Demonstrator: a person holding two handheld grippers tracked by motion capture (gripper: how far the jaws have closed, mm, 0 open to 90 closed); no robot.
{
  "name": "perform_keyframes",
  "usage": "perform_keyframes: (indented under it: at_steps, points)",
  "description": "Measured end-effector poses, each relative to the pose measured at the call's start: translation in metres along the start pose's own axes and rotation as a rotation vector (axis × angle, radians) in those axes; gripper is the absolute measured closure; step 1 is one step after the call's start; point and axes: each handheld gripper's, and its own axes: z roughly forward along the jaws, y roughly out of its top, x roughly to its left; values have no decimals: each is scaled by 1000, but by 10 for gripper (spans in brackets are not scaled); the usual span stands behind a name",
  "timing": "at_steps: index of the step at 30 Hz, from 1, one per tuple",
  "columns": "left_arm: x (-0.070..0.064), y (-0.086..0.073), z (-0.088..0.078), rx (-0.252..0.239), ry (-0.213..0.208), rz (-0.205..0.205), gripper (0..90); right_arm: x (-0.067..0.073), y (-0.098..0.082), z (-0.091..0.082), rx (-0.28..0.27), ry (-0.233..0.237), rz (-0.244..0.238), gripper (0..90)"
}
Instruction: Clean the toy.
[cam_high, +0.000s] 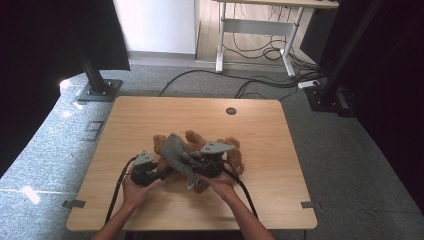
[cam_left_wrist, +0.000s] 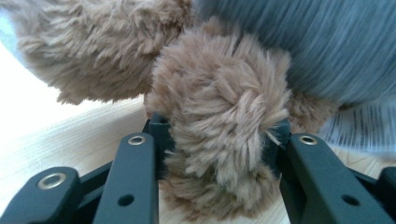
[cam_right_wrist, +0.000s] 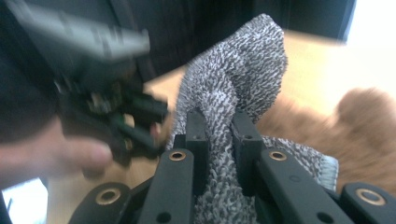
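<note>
the teddy bear (cam_high: 227, 150) lies mid-desk (cam_high: 150, 115), its furry limb (cam_left_wrist: 219, 126) clamped in the left tongs (cam_left_wrist: 217, 140). the right tongs (cam_right_wrist: 219, 140), nearly shut, pinch the grey knit garment (cam_right_wrist: 243, 79) at the bear's 9 o'clock. pull the knit gently while anchoring the limb firmly.

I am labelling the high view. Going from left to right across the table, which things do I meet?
Left gripper, shut on a limb of the brown teddy bear → grey knitted cloth → right gripper, shut on that cloth → the bear's far side.
</note>
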Motion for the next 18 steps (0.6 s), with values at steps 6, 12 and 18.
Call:
perform_keyframes:
  at_steps: [6,12,18]
  points:
    - [-1,-3,0,13,12,10,633,-3,-26,-1,38,-78,-15,804]
    - [-2,-4,-1,17,20,2,642,-8,-40,-31,22,-193,-49,805]
    - [-1,-4,0,10,11,-12,642,-32,-60,-69,13,-298,2,806]
